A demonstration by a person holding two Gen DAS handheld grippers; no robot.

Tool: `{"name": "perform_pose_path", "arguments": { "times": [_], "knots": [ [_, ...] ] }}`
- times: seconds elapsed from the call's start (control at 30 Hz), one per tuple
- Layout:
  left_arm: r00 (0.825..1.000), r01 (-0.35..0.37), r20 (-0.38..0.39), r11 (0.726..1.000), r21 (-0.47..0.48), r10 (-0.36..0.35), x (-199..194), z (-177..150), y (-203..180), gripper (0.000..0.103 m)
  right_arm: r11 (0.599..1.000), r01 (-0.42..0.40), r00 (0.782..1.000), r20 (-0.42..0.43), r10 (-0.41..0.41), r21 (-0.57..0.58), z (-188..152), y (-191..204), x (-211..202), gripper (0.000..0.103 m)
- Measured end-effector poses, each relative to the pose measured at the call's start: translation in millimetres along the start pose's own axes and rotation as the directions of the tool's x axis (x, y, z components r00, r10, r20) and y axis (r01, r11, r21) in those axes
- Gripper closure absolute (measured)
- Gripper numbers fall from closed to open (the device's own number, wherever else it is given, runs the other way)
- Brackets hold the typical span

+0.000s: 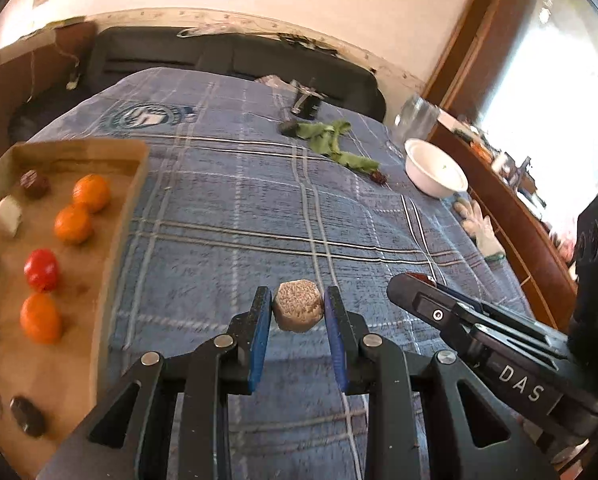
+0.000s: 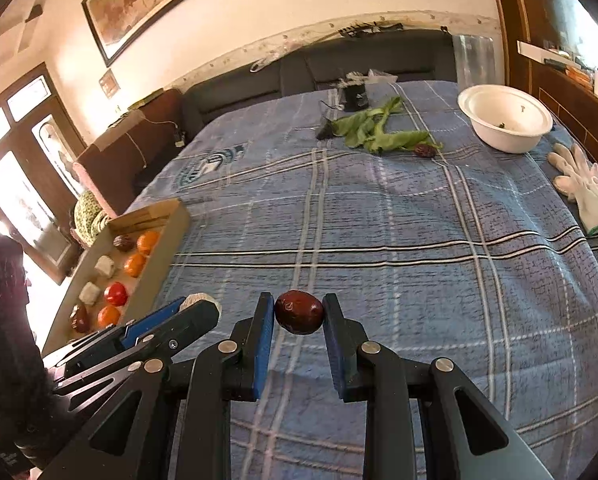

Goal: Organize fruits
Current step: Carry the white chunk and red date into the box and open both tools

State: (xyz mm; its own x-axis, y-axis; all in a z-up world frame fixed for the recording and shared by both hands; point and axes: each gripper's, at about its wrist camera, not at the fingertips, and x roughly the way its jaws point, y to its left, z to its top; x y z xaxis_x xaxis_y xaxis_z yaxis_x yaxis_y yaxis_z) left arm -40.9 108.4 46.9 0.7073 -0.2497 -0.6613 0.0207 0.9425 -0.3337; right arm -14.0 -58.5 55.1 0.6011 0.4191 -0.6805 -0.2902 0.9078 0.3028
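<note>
Half-hidden red date (image 1: 423,277) behind right tongs (image 1: 399,294)

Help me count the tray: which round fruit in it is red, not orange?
The red fruit in the cardboard tray, third of the four-fruit row, sitting between two oranges; the other three are orange.

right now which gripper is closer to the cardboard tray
Left. The left gripper, shut on a tan block, is just right of the tray. The right gripper, holding a date, sits farther right, beyond the left one.
</note>
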Motion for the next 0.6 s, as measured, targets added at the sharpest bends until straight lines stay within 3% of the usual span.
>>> {"name": "perform_pose_path", "arguments": {
  "times": [0.2, 0.6],
  "knots": [
    [0.997, -0.015, 0.07, 0.994, -0.112, 0.023, -42, -5, 36, 0.077, 0.998, -0.066, 0.998, 0.004, 0.066, -0.008, -10, 33, -3, 0.076],
    [0.976, -0.145, 0.123, 0.957, -0.252, 0.18, -107, -28, 115, 0.077, 0.986, -0.137, 0.991, -0.023, 0.135, -0.091, -28, 93, 3, 0.075]
  ]
}}
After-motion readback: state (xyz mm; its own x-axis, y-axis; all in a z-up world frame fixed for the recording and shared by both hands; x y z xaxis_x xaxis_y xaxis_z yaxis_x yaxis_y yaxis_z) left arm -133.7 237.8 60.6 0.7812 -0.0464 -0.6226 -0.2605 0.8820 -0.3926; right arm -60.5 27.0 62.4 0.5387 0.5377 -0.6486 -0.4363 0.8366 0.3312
